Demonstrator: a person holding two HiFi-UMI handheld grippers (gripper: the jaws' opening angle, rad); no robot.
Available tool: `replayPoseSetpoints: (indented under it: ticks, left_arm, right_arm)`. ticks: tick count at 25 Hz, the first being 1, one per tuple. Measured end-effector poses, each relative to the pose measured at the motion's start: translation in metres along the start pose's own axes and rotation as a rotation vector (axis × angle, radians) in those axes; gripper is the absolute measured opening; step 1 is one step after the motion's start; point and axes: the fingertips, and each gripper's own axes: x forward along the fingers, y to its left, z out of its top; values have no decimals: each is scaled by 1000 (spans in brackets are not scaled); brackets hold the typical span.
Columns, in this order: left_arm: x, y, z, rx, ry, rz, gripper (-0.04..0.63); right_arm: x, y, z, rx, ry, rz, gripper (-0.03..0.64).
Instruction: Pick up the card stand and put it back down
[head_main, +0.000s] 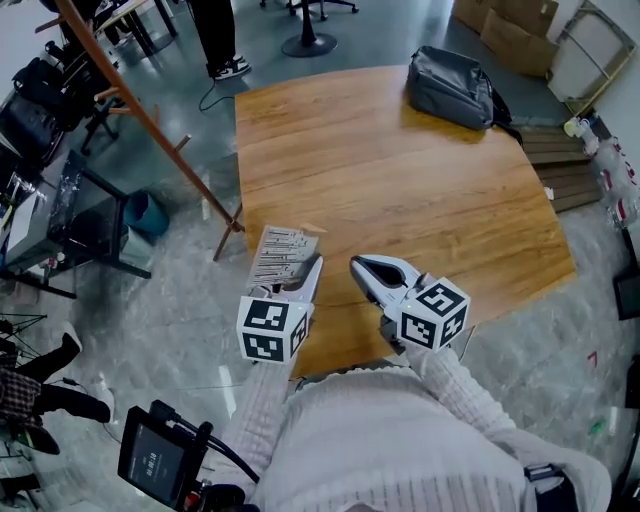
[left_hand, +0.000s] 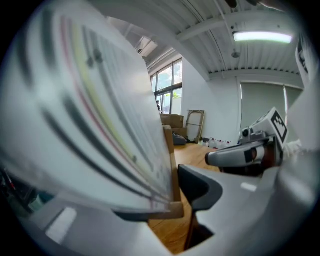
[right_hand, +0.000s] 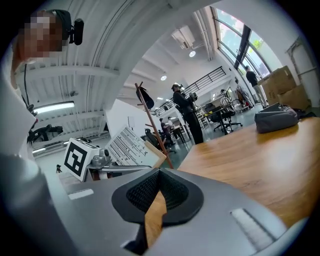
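Left claw (head_main: 308, 272): clamped on the card stand (head_main: 283, 255). The left gripper view shows the stand's wooden base (left_hand: 171, 165) between the two pads.
Right claw (head_main: 362, 266): jaws brought together with nothing between them. Only a sliver of bench shows through the slit. It hangs just beside the left one and apart from the stand.
Card stand, place: in the left claw's grip, over the near left edge of the bench (head_main: 400, 190). It appears to be lifted clear of the surface and leaning away from the person.
Printed sheet (left_hand: 100, 110): a thin panel with lines of print that rises from the base. It probably flexes and marks easily, so it is a poor place to squeeze.
Handling, as a judgement: light and top-heavy, with a stiff wooden foot and a smooth sheet. It is likely to swing or tip if carried fast or set down on one edge.
Where to hold: low, across the wooden base, as the grip sits now. The wood gives the pads a firm, flat bite.
Setting down: the foot should meet the bench flat before the pads let go.
Backpack (head_main: 450, 88): at the far side of the bench, well apart from the stand.
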Motion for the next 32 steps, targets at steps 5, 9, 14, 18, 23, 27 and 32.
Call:
replayPoseSetpoints:
  ticks: [5, 9, 14, 18, 23, 27, 32]
  left_arm:
    - [-8, -3, -4, -9, -6, 2, 189]
    - [-11, -5, -7, -15, -7, -5, 189]
    - [-13, -2, -4, -6, -14, 1, 187]
    - [-12, -3, -2, -21, -19, 0, 187]
    - [-13, -5, -3, -15, -18, -4, 187]
    - [-11, -8, -3, -7, -19, -5, 187]
    - [-5, -10, -8, 24, 2, -17, 189]
  right_arm:
    - [-5, 7, 4, -18, -9, -1, 0]
    - [-9, 12, 5, -31, -20, -2, 0]
    - [-12, 16, 4, -30, -16, -2, 0]
    - [-16, 13, 3, -25, -16, -11, 0]
    - [-18, 13, -2, -17, -8, -21, 0]
    - [-22, 8, -7, -9, 1, -33, 0]
    - [-22, 2, -12, 3, 4, -42, 0]
